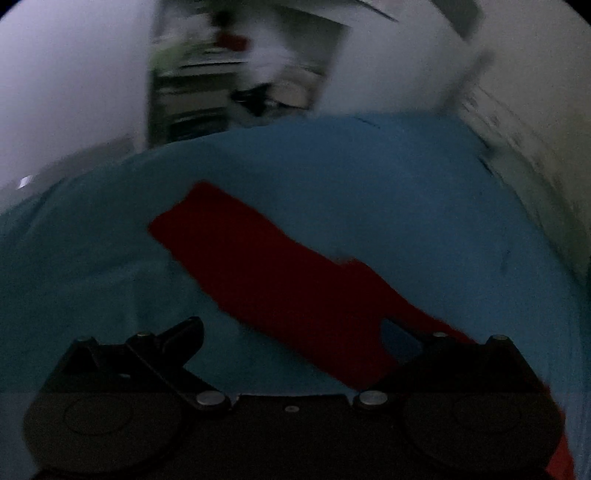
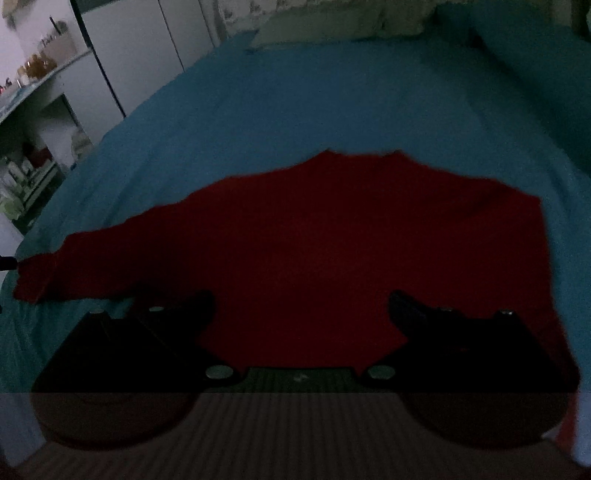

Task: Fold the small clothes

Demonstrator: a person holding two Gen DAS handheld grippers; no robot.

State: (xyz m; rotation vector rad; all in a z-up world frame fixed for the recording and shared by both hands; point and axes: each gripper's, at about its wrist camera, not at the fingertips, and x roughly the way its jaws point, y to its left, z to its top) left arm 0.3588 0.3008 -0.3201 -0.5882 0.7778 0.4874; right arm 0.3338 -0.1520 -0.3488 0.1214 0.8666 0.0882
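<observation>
A small red long-sleeved garment (image 2: 332,240) lies flat on a blue bedsheet (image 2: 332,103). In the right wrist view its body fills the middle and one sleeve (image 2: 55,269) stretches out to the left. My right gripper (image 2: 301,310) is open, its fingers spread just above the garment's near edge. In the left wrist view the red sleeve (image 1: 266,266) runs diagonally from upper left to lower right. My left gripper (image 1: 306,332) is open over the sleeve's near part; its right finger (image 1: 428,339) lies partly under or against the red cloth.
The bed (image 1: 369,177) fills both views. Pillows (image 2: 314,26) lie at its far end. White cupboards (image 2: 129,55) and shelves with small items (image 2: 33,74) stand left of the bed. A white wall (image 1: 535,110) borders the bed in the left wrist view.
</observation>
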